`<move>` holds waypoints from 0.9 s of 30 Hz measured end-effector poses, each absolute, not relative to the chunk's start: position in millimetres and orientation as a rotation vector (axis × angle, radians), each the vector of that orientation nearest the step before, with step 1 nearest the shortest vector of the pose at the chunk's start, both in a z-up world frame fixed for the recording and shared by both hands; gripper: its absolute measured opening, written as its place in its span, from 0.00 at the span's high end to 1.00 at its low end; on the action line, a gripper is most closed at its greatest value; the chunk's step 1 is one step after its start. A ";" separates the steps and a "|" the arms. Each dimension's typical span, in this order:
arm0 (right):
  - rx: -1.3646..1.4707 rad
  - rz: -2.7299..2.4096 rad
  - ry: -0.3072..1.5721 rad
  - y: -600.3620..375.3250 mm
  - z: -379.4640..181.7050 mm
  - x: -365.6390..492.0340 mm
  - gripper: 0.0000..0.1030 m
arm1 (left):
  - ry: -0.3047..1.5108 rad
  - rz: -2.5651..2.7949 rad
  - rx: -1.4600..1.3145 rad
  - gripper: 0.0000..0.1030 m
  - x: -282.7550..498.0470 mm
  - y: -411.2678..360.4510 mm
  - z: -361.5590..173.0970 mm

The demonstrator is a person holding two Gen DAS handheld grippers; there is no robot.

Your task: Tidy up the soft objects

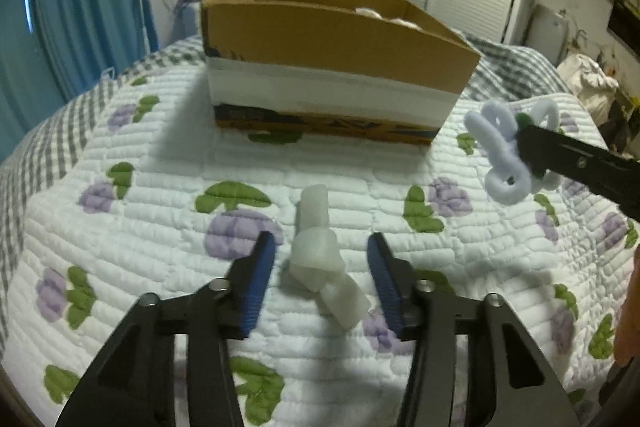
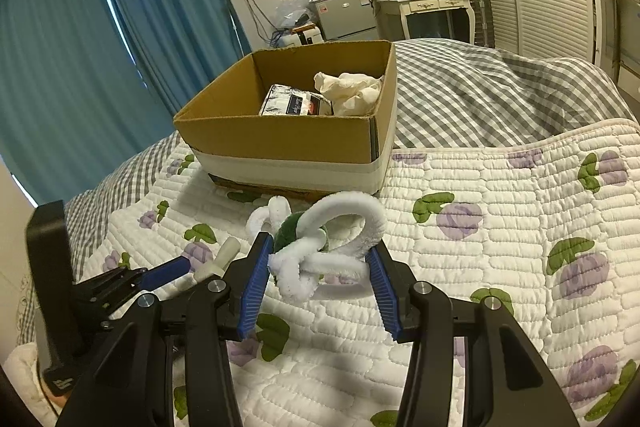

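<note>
Straddling the knotted translucent tube (image 1: 324, 267) on the quilt (image 1: 160, 187), your left gripper (image 1: 322, 269) has its jaws spread, one blue pad on each side and neither touching it yet. Center on the thick knot before you squeeze, since the loose ends will likely slip or flop. Just beyond and to your right, the right gripper (image 2: 318, 269) is pinching the white pipe-cleaner flower (image 2: 328, 239), held clear of the bedding. Keep that grip gentle so the loops do not crush. Farther off sits the cardboard box (image 2: 280, 135), already holding a packet (image 2: 296, 103) and crumpled cloth (image 2: 352, 91); carry the flower over its near wall before letting go.
</note>
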State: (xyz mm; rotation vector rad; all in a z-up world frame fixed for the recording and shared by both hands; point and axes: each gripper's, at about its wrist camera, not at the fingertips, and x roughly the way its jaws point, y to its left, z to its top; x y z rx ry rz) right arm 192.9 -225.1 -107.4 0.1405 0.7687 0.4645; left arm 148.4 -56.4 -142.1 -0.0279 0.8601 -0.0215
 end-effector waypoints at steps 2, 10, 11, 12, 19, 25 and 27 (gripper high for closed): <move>0.142 0.464 0.770 -225.1 -107.5 192.8 0.54 | 0.898 -0.014 -0.019 0.51 156.8 -57.6 -152.1; 0.131 0.462 0.777 -223.3 -108.6 193.7 0.54 | 0.918 -0.034 -0.031 0.70 163.4 -47.9 -163.2; 0.132 0.461 0.776 -223.5 -108.5 193.7 0.54 | 0.918 -0.039 -0.027 0.70 161.4 -47.9 -162.4; 0.131 0.458 0.777 -223.1 -108.8 193.3 0.54 | 0.916 -0.042 -0.027 0.72 158.8 -47.8 -160.8; 0.120 0.453 0.757 -223.5 -98.0 187.7 0.54 | 0.855 -0.060 -0.025 0.73 138.3 -44.5 -131.3; 0.067 0.448 0.664 -216.3 -51.7 203.3 0.54 | 0.710 -0.091 -0.033 0.73 136.7 -37.8 -61.1; 0.058 0.452 0.626 -212.6 -32.2 216.2 0.54 | 0.670 -0.101 -0.039 0.73 144.9 -37.7 -40.7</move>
